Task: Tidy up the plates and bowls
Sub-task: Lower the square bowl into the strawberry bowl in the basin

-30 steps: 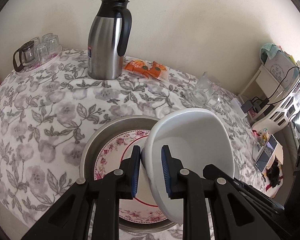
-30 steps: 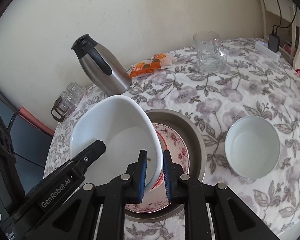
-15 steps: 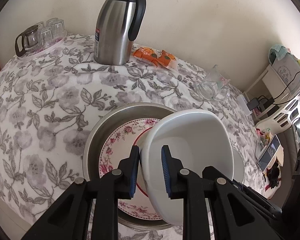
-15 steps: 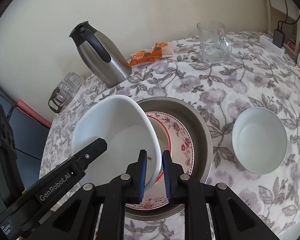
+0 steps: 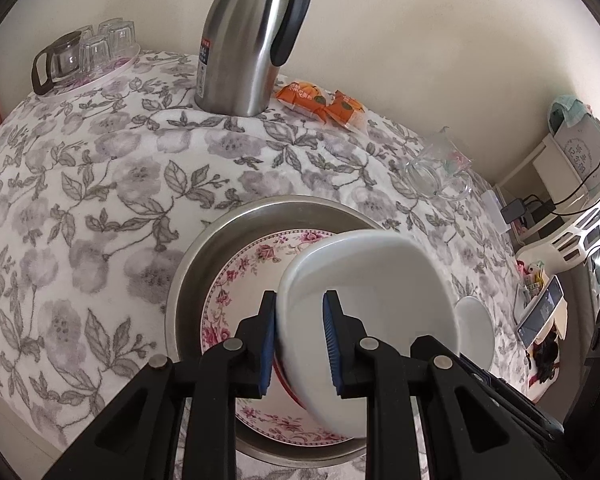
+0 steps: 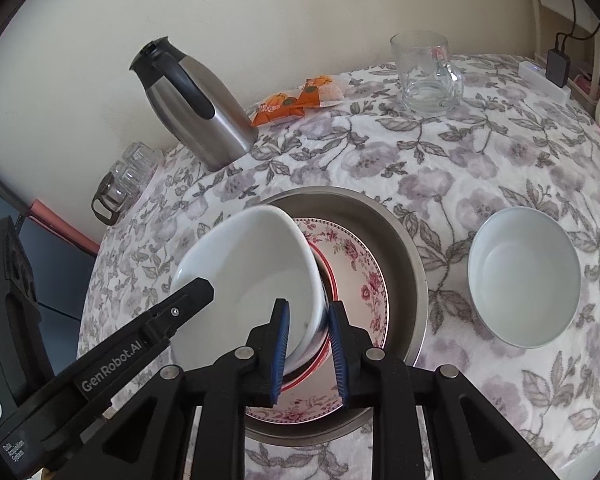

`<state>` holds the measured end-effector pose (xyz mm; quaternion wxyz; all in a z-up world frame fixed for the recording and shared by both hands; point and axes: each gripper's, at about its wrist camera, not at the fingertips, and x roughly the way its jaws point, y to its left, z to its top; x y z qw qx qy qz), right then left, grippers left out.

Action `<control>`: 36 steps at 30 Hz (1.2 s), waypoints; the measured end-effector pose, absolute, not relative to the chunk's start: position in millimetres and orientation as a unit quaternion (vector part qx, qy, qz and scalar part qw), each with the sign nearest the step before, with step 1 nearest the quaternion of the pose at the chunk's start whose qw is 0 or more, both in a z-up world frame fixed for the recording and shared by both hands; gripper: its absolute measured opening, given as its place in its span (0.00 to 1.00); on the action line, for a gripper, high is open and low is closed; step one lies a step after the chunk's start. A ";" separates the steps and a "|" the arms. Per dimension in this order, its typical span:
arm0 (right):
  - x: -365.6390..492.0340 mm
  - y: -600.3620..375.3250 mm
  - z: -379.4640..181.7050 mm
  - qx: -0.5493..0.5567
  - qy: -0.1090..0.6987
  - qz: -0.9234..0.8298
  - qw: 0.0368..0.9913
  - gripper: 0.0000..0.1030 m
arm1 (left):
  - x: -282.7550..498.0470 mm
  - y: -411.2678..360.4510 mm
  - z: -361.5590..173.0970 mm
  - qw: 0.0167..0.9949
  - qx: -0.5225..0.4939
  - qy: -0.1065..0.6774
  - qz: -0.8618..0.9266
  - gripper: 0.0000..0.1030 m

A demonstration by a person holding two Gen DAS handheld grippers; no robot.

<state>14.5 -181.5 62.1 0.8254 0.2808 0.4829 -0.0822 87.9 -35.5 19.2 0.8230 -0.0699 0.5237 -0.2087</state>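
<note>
At 9 o'clock of the steel basin (image 5: pixel 188 272), bare flowered surface (image 5: pixel 80 208) spreads out. Inside the basin lies a floral plate (image 5: pixel 236 280), and over it tilts a large white bowl (image 5: pixel 372 276), its rim pinched on 2 sides: the left gripper (image 5: pixel 300 332) clamps the near rim, and the right gripper (image 6: pixel 306 340) has its blue fingers (image 6: pixel 281 344) closed on the opposite rim. At 12 o'clock stand a steel thermos (image 5: pixel 248 40) and orange snack packets (image 5: pixel 320 100). At 3 o'clock sits a small white bowl (image 6: pixel 524 276), with a glass mug (image 6: pixel 424 76) beyond it.
</note>
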 end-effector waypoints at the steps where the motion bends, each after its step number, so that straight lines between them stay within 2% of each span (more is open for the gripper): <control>1: 14.3 -182.1 62.3 0.282 0.482 -0.082 0.826 0.23 | 88.5 -34.3 19.2 0.822 -0.075 0.524 -0.211 0.21; 11: 12.0 -188.1 61.3 0.294 0.478 -0.083 0.824 0.23 | 88.6 -34.2 19.5 0.821 -0.076 0.524 -0.213 0.21; 19: 10.3 -193.8 58.0 0.303 0.475 -0.082 0.822 0.28 | 88.6 -32.3 26.7 0.825 -0.077 0.516 -0.216 0.21; 36: 14.0 -194.7 43.1 0.344 0.483 -0.065 0.803 0.31 | 88.9 -33.8 22.5 0.824 -0.073 0.520 -0.213 0.21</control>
